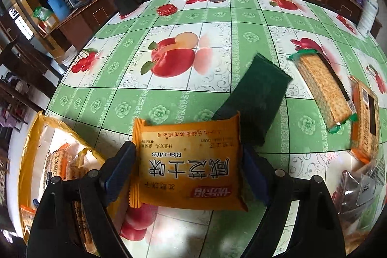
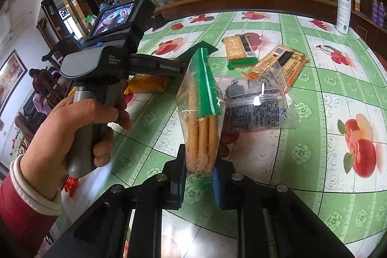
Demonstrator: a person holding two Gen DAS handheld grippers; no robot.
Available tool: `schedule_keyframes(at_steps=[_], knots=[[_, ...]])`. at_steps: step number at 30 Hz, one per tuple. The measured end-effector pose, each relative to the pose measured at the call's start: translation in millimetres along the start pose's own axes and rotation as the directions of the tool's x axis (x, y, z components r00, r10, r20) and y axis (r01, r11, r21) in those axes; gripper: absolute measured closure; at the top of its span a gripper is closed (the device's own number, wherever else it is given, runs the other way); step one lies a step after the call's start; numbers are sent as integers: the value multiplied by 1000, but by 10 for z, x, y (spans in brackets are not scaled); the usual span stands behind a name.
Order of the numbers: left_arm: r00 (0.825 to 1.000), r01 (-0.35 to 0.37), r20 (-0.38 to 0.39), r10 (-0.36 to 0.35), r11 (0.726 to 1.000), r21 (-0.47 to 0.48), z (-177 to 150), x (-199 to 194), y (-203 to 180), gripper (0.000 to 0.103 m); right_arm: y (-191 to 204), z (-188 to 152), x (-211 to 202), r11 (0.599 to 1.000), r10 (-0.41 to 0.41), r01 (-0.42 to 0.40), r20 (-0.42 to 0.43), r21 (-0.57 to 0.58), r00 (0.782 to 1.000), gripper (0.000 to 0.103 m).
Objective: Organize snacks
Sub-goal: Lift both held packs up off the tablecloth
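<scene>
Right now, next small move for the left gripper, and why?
Probably carry the orange biscuit pack, which sits between the left gripper's blue pads, sideways over the open yellow bag holding similar packs, then release. The right gripper is already shut on a green-striped cracker pack.

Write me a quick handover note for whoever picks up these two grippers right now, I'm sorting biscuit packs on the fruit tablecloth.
Left gripper: jaws wide around the orange biscuit pack, which spans the gap pad to pad; looks held.
Right gripper: shut on the clear green-striped cracker pack, held on end above the table.
Yellow bag lies open at the table's left edge with packs already inside, probably the destination.
Still loose on the tablecloth: dark green pack, green-edged cracker pack, orange barcode pack, clear wrapper of dark snacks.
Left to do: put away both held packs, then the loose ones.
</scene>
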State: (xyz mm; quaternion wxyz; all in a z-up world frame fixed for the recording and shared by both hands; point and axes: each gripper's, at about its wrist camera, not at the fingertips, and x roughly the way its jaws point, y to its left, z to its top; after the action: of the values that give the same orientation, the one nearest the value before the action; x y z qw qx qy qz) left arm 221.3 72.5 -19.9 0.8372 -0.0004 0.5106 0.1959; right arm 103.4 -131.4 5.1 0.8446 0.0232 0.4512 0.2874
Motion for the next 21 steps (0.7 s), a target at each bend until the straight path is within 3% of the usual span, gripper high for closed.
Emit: schedule_keyframes(at_steps=[9,13,15,17,19,21], knots=[[999,-40,5,40,999,-11,-20,-1,-17,10,-15,8,1,1000,15,-15,8,5,1000,84],[999,-48,0,48,997,-57,-17,22,8,4,-59,-2,-38,1000,17,-17,17,16,1000,84],[1000,-15,-13,14,997,-70,-6,25,3,4,-82,-5,-67,1000,13,-13,22,20,1000,84],[997,62,-31,-65,996,-67,-39,10,-56,4,-93,-9,-104,1000,9,-10,30,25,1000,84],[997,81,-9,-81,996,-27,-93,-60,-171,11,-115,-13,-140,1000,6,-7,37,30,999,84],[996,92,8,-92,996,-11,-133,-129,-228,24,-128,-21,-173,999,1,-2,43,35,999,84]])
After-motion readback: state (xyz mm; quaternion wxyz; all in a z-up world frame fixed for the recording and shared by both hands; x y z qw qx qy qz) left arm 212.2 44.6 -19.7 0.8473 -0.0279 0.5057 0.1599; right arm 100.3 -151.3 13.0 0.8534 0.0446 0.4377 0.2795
